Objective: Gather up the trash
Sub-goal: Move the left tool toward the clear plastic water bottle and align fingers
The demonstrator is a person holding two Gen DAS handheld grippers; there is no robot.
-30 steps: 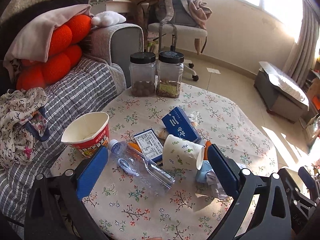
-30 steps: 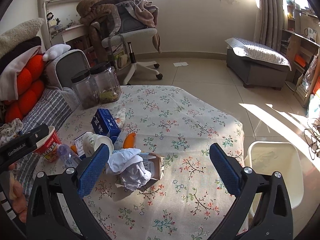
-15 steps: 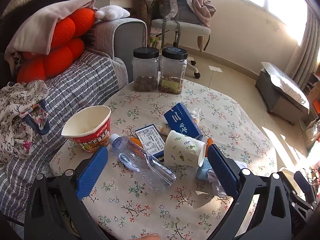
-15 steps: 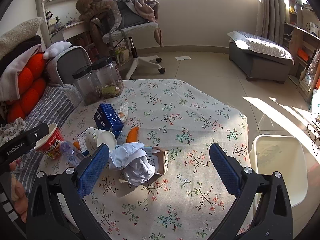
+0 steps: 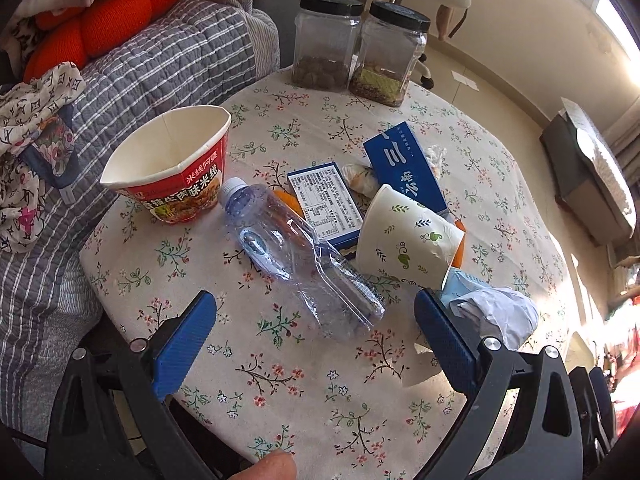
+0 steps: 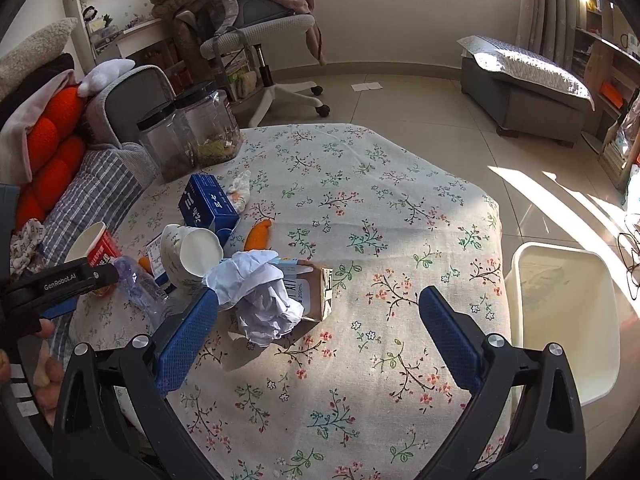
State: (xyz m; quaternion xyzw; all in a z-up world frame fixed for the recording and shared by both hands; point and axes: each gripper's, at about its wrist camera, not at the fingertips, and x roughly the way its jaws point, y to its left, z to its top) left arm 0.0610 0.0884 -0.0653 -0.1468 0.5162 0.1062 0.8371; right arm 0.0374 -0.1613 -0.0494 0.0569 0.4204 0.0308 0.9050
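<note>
On the table in front of me I count two plastic jars with black lids, one (image 5: pixel 325 42) holding brown bits and the other (image 5: pixel 388 54) with greenish stuff. There are two blue boxes, one (image 5: pixel 404 166) showing its front, the other (image 5: pixel 326 202) showing its label. One plastic bottle (image 5: pixel 296 256), one noodle bowl (image 5: pixel 174 164), one paper cup (image 5: pixel 404 244), one wad of crumpled paper (image 6: pixel 260 294), one small carton (image 6: pixel 316 292). One white bin (image 6: pixel 560 320) stands on the floor beside the table.
</note>
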